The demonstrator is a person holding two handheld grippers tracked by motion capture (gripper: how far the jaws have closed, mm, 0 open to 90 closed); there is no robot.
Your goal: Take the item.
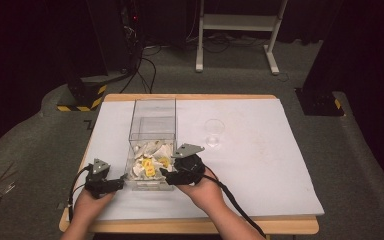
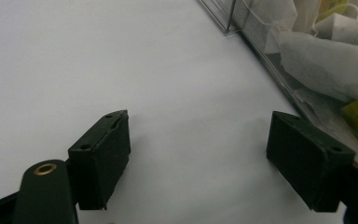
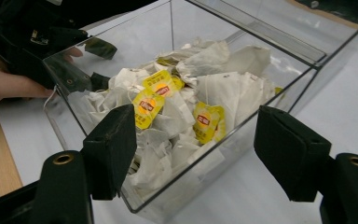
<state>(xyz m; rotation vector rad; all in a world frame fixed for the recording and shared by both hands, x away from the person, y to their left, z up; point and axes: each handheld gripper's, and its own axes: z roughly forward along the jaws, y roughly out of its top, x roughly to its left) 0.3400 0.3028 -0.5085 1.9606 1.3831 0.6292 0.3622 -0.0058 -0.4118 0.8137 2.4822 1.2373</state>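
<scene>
A clear plastic box (image 1: 152, 120) stands in the middle of the white table (image 1: 260, 165), long side running away from me. White tea bags with yellow tags (image 1: 150, 162) are heaped in its near end. My left gripper (image 1: 119, 183) rests on the table just left of the box's near corner, open, with bare table between its jaws (image 2: 198, 121). My right gripper (image 1: 166, 174) is at the box's near right corner. It is open (image 3: 193, 114), and its jaws stand either side of that corner over the tea bags (image 3: 205, 88), with nothing held.
Two clear round lids or dishes (image 1: 214, 126) lie on the table right of the box. In the right gripper view, the left hand and its gripper (image 3: 32, 42) show beyond the box wall (image 3: 284, 88). A white metal frame (image 1: 237, 22) stands on the floor behind.
</scene>
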